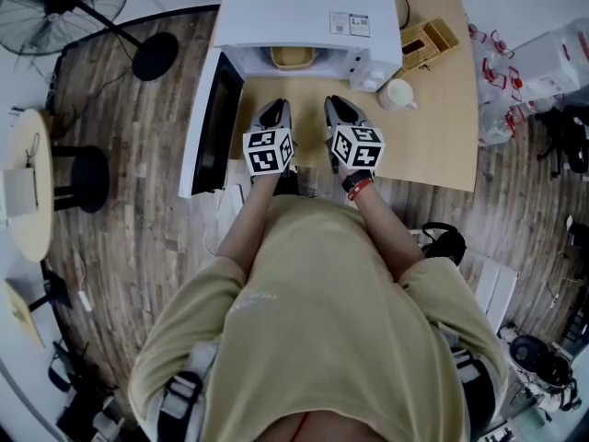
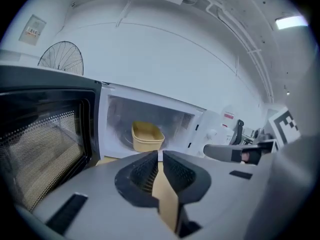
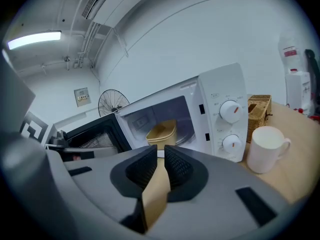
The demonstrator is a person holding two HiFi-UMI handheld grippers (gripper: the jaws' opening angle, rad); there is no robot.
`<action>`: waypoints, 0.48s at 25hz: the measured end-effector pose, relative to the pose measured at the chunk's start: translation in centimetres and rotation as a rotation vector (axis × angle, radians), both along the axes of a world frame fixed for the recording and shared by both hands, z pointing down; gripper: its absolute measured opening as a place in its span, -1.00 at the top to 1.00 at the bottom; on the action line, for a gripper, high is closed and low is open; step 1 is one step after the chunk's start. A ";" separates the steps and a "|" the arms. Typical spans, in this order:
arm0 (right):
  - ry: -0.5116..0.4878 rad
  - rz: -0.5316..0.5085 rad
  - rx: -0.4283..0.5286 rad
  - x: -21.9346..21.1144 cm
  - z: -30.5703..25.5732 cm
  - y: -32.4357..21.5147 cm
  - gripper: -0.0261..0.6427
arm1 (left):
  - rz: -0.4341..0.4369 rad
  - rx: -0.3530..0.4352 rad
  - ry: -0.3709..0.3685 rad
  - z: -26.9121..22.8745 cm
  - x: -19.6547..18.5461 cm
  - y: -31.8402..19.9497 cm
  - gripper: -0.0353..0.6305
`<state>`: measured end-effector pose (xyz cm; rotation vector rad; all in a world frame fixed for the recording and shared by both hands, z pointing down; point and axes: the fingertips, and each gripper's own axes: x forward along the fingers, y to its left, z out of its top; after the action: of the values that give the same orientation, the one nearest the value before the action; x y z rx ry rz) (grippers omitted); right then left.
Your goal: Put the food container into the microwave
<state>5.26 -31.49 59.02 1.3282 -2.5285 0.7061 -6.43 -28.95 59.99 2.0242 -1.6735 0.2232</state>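
Food container (image 2: 146,136): tan, rectangular with rounded corners, smooth-walled; sits inside the open cavity of the microwave (image 1: 304,7), on the turntable; neither tool touching it. Microwave: white boxy shell, two round knobs on right panel; dark door (image 1: 216,122) with perforated mesh window swung out to the left. Bench (image 1: 433,127): pale wood, flat. White glossy mug (image 3: 265,149) just right of microwave; woven wicker basket (image 1: 429,42) farther right. Left hand-held gripper (image 2: 159,156): grey body, black ribbed pads drawn together at the tips, nothing held. Right hand-held gripper (image 3: 160,151): same build, pads nearly together, thin slit between tips, nothing in it. Both near side of microwave mouth, side by side, clear of it.
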 end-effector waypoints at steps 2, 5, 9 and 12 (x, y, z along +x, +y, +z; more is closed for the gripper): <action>0.003 -0.001 0.012 0.6 -0.4 0.7 0.74 | -0.006 0.011 -0.009 -0.4 0.4 0.8 0.76; 0.009 -0.011 0.019 1.2 -0.6 2.1 0.76 | -0.016 0.023 -0.011 -0.6 0.8 2.2 0.80; 0.019 -0.013 0.028 2.2 -1.0 3.8 0.79 | -0.036 0.038 -0.005 -1.0 1.0 4.0 0.83; 0.019 -0.014 0.037 2.9 -1.4 5.0 0.80 | -0.047 0.051 -0.007 -1.4 1.3 5.4 0.83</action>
<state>8.12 -26.45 57.65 1.3216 -2.5452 0.6434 -5.13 -23.56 58.57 2.0207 -1.7456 0.1735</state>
